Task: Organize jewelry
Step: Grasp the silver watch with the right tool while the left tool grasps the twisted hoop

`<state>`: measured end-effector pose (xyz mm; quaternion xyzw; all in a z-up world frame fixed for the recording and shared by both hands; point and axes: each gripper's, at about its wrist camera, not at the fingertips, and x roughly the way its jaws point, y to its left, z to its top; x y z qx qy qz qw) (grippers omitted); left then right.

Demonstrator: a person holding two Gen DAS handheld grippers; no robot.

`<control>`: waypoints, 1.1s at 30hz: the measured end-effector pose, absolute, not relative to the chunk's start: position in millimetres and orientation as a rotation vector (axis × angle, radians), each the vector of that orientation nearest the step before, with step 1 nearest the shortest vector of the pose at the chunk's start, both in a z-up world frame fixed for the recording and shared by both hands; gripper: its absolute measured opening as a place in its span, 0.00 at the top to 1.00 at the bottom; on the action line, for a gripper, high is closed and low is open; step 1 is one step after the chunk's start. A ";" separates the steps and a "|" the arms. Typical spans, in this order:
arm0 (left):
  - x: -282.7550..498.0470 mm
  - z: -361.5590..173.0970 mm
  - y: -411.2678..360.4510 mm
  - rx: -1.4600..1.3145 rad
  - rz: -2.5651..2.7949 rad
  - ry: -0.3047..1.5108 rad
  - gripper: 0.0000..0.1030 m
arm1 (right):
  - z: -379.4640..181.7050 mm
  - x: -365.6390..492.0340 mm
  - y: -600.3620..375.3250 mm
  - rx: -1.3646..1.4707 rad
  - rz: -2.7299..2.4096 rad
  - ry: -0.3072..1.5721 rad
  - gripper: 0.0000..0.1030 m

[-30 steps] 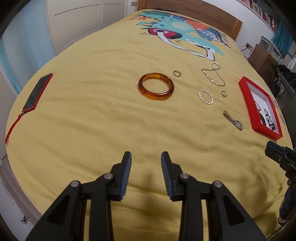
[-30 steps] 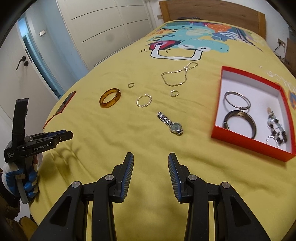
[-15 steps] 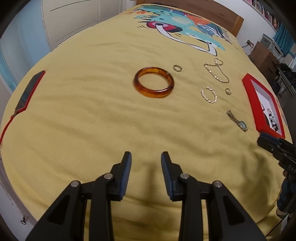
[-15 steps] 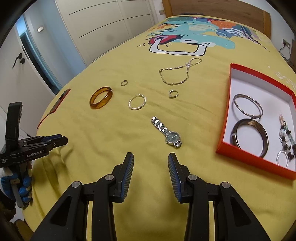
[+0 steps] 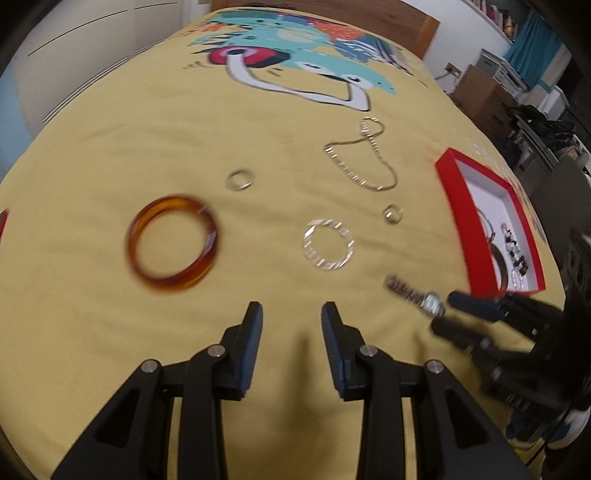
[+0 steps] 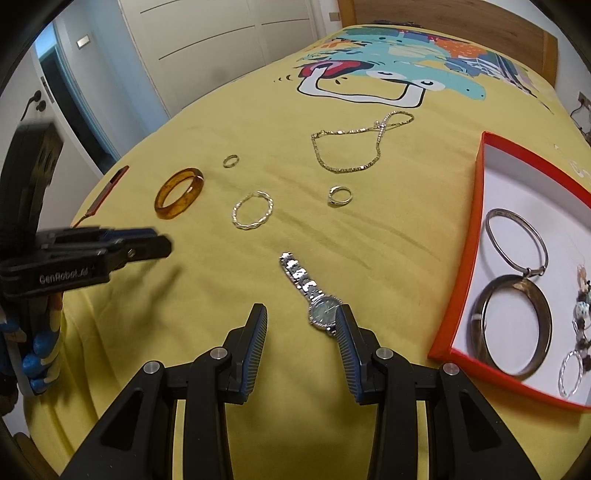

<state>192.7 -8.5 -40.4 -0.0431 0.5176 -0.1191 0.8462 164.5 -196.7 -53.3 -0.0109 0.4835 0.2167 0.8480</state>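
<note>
Jewelry lies on a yellow bedspread. An amber bangle (image 5: 173,243) (image 6: 179,192), a twisted silver bracelet (image 5: 328,244) (image 6: 253,210), two small rings (image 5: 241,180) (image 5: 393,214), a gold chain (image 5: 364,155) (image 6: 354,147) and a silver watch (image 5: 415,295) (image 6: 308,290) are loose. A red box (image 5: 458,206) (image 6: 465,280) holds bangles and beads. My left gripper (image 5: 291,317) is open, just short of the bangle and bracelet. My right gripper (image 6: 301,319) is open, its right finger beside the watch face.
A red phone (image 6: 107,188) lies near the bed's left edge. White wardrobe doors (image 6: 221,44) stand to the left and a wooden headboard (image 6: 461,18) at the far end. Cardboard boxes and shelves (image 5: 487,92) are at the right.
Both grippers have moved forward over the bed. The left one is closer to the bangle and bracelet; the right one has reached the watch and opened a little wider.
</note>
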 end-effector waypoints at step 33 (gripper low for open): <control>252.0 -76.8 -50.0 0.038 -0.248 1.124 0.79 | -80.9 174.0 -185.9 -0.023 0.429 1.064 0.76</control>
